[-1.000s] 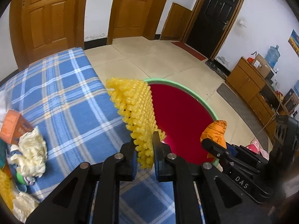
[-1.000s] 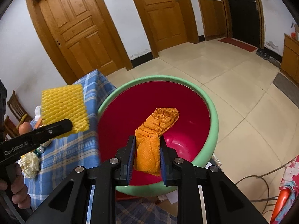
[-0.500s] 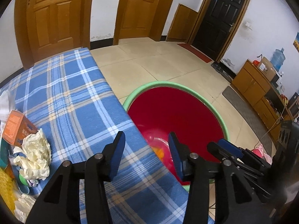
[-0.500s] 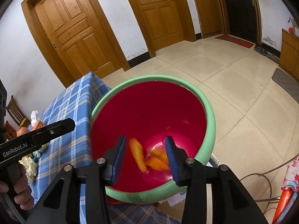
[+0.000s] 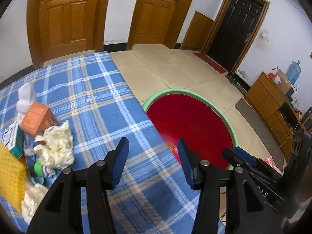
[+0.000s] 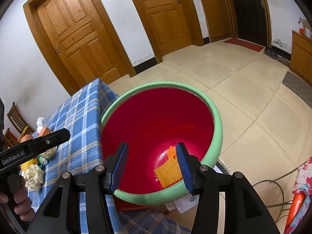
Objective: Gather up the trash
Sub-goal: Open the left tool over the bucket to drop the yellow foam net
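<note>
Since 1 second ago I released both foam nets into basin (image 6: 218, 128); left tongs (image 5: 152, 156) and right tongs (image 6: 151, 159) opening, nothing between, positioned over tabletop (image 5: 93, 97) edge for drop.

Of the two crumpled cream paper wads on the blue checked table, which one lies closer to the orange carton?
The upper crumpled wad, which lies right beside the orange carton. The other wad lies lower, near the table edge, below the yellow foam net.

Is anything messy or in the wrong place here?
Yes. Trash still sits in a jumble on the blue checked table: crumpled cream paper, an orange carton leaning on its side, and yellow foam netting. The foam nets in the red tub are where they belong.
</note>
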Motion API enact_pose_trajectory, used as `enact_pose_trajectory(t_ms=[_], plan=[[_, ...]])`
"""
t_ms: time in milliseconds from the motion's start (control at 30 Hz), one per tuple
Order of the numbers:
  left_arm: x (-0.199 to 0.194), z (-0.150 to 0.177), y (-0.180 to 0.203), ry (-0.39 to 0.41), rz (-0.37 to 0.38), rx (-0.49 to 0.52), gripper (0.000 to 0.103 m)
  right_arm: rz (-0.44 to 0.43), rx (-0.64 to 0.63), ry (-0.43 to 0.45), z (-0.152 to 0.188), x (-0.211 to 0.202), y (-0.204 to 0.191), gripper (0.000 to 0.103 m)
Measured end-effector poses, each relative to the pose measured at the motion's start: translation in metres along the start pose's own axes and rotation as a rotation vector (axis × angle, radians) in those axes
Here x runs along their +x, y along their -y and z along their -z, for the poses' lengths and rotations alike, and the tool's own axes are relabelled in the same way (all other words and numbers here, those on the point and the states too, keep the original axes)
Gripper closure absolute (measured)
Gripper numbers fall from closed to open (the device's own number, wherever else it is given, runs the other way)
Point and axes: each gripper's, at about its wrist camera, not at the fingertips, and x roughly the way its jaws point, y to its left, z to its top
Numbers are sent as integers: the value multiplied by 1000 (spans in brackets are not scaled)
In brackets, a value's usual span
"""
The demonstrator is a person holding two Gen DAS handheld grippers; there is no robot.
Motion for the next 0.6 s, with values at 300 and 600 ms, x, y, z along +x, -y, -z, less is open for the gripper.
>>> enact_pose_trajectory(t_ms=[300,600], plan=[[-33,13,-16,44,-38,-39,49,-21,-20,26,6,-21,-16,42],[-70,28,-43,87,-99,-95,46,-54,-57,31,13,-35,-38,39]])
